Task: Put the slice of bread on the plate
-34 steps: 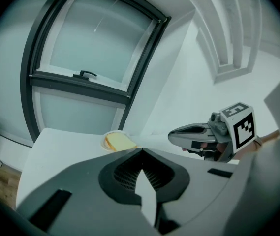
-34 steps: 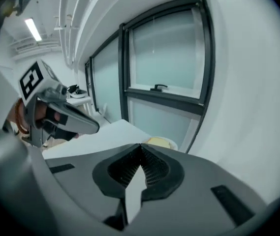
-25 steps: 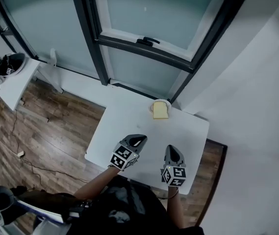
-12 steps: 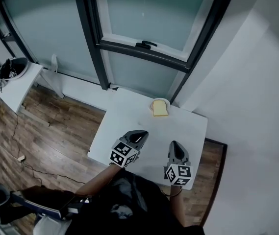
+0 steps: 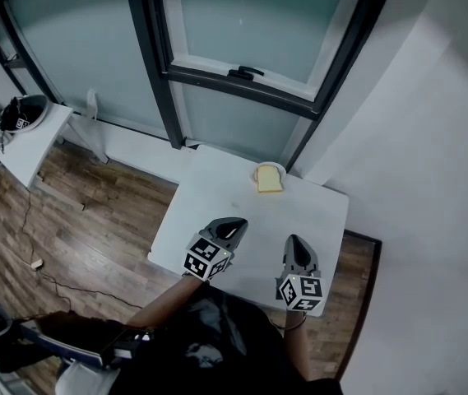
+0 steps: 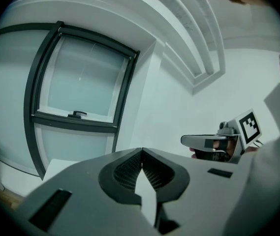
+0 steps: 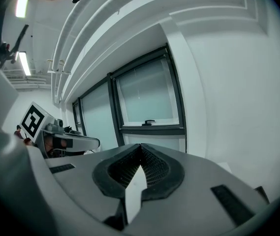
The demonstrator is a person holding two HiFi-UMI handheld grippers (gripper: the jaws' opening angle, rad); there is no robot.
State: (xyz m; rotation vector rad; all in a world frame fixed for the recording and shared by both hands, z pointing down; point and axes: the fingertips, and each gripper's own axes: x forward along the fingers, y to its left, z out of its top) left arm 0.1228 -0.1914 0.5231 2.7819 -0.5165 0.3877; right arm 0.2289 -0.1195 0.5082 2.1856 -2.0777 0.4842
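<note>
A slice of bread (image 5: 269,181) lies on a small white plate (image 5: 271,168) at the far edge of the white table (image 5: 217,196). Both grippers hover over the table's near part, well short of the plate. My left gripper (image 5: 234,224) is shut and holds nothing; in its own view the jaws meet at the tips (image 6: 141,152). My right gripper (image 5: 293,242) is likewise shut and empty, its tips together (image 7: 140,147). Each gripper appears in the other's view: the right gripper (image 6: 209,141) and the left gripper (image 7: 76,142). Neither gripper view shows the bread or the plate.
A dark-framed window (image 5: 242,72) with a handle stands behind the table. A white wall (image 5: 431,179) rises on the right. At the left, a small white side table (image 5: 28,138) carries a dark object above the wooden floor (image 5: 85,220).
Both grippers have risen a little above the table's near part, still shut. The bread and plate have not moved.
</note>
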